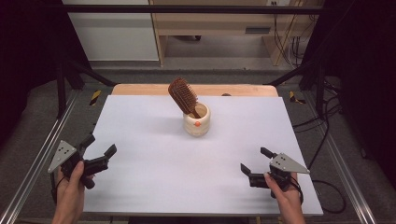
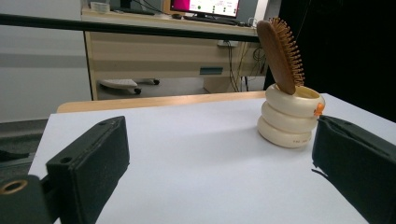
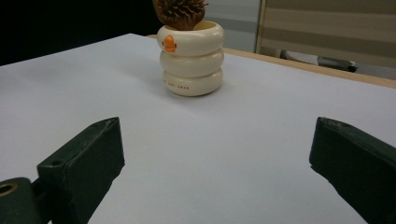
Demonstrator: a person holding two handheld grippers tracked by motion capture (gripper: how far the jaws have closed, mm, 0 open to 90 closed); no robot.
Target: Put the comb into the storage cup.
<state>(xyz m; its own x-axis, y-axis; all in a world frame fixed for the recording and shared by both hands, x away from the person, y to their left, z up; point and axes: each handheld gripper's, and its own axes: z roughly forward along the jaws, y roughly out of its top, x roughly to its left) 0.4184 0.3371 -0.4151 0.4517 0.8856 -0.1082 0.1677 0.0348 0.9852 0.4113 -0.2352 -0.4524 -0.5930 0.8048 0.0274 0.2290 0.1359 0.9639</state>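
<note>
A cream ringed cup (image 1: 196, 121) with a small orange mark stands upright near the middle back of the white table top (image 1: 154, 163). A brown wooden hairbrush (image 1: 182, 95) stands in it, head up and leaning left. The cup (image 2: 290, 118) and brush (image 2: 280, 53) show at right in the left gripper view; the right gripper view has the cup (image 3: 191, 58) at top centre with the brush bristles (image 3: 180, 13) above it. My left gripper (image 1: 100, 148) is open at the front left, nothing between its fingers. My right gripper (image 1: 255, 160) is open at the front right, also holding nothing.
A wooden table edge (image 1: 140, 88) runs behind the white top. Metal rails (image 1: 37, 158) flank the table on both sides. Cables (image 1: 322, 140) lie on the floor at right. A desk with a monitor (image 2: 205, 7) stands beyond the table.
</note>
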